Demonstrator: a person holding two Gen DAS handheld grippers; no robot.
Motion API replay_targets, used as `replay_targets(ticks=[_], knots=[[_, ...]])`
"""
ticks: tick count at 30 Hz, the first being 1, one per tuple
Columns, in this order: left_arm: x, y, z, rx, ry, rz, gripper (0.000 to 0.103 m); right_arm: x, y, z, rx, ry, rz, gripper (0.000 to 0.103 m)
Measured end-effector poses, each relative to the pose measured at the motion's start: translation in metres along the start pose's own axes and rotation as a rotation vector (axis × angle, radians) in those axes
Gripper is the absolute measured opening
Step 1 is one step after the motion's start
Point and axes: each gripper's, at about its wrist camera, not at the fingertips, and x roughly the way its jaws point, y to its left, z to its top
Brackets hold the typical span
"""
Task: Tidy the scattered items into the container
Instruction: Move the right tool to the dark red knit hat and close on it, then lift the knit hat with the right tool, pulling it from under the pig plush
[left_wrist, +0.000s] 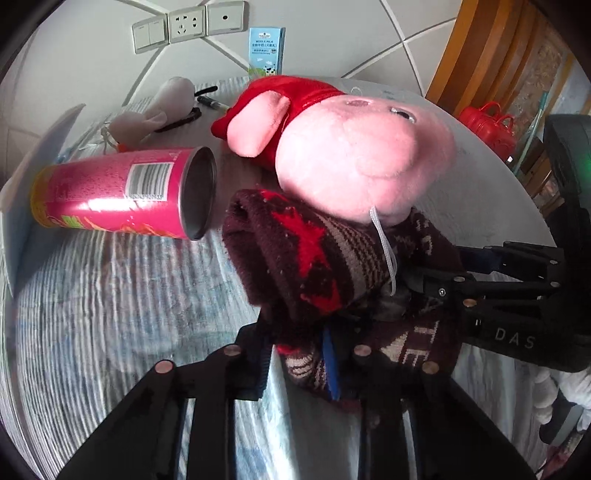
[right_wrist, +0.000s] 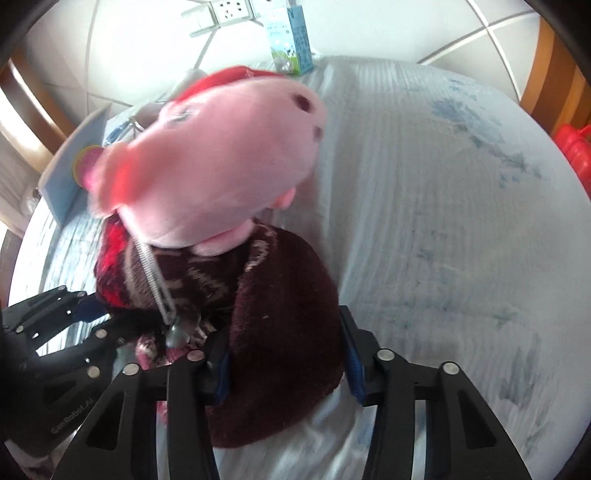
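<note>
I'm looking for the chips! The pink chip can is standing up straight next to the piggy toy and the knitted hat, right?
Not quite. The pink chip can is lying on its side, not standing, its open end toward the knitted hat. The left wrist view shows it. It is next to the piggy toy.

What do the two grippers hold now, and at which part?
Both hold the knitted maroon hat. The left gripper pinches its patterned folded edge; the right gripper clamps its plain maroon end. The pink pig plush rests on top.

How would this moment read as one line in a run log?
left gripper: shut on knit hat | right gripper: shut on knit hat | pig plush: resting on hat
</note>
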Motion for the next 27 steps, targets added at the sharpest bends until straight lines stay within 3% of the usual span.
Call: replay_targets(ticks=[2,4,13,16,17,19,20,21,23,25,27], knots=[[-0.013,-0.002,-0.005,-0.003,-0.007,-0.011,0.018,-0.012,0.0,-0.004,-0.005,-0.006,-0.001,0.043],[-0.027,-0.006,-0.016,0.002,-0.01,-0.029,0.018,-0.027,0.003,-0.008,-0.006,-0.015,0.03,0.031],[-0.055,-0.011,-0.063,0.022,0.032,-0.016,0.018,-0.046,0.019,-0.064,-0.052,0.061,0.102,0.024],[-0.056,-0.007,-0.068,0.001,0.047,0.013,0.019,-0.047,0.013,-0.075,-0.021,0.064,0.078,0.026],[-0.056,-0.004,-0.067,-0.012,0.048,0.022,0.027,-0.049,0.011,-0.076,-0.008,0.051,0.078,0.03],[-0.062,0.002,-0.066,-0.016,0.029,0.045,0.057,-0.053,0.008,-0.075,0.007,0.027,0.073,0.044],[-0.065,0.003,-0.065,-0.019,0.015,0.059,0.081,-0.054,0.007,-0.074,0.009,0.019,0.067,0.045],[-0.067,0.005,-0.063,-0.022,0.0,0.068,0.089,-0.055,0.006,-0.072,0.011,0.011,0.061,0.046],[-0.071,0.007,-0.058,-0.028,-0.03,0.08,0.089,-0.057,0.005,-0.07,0.015,-0.006,0.05,0.057],[-0.065,0.009,-0.052,-0.027,-0.033,0.08,0.089,-0.059,0.003,-0.067,0.019,-0.022,0.039,0.08],[-0.055,0.011,-0.048,-0.022,-0.022,0.084,0.089,-0.058,0.004,-0.063,0.02,-0.029,0.039,0.08]])
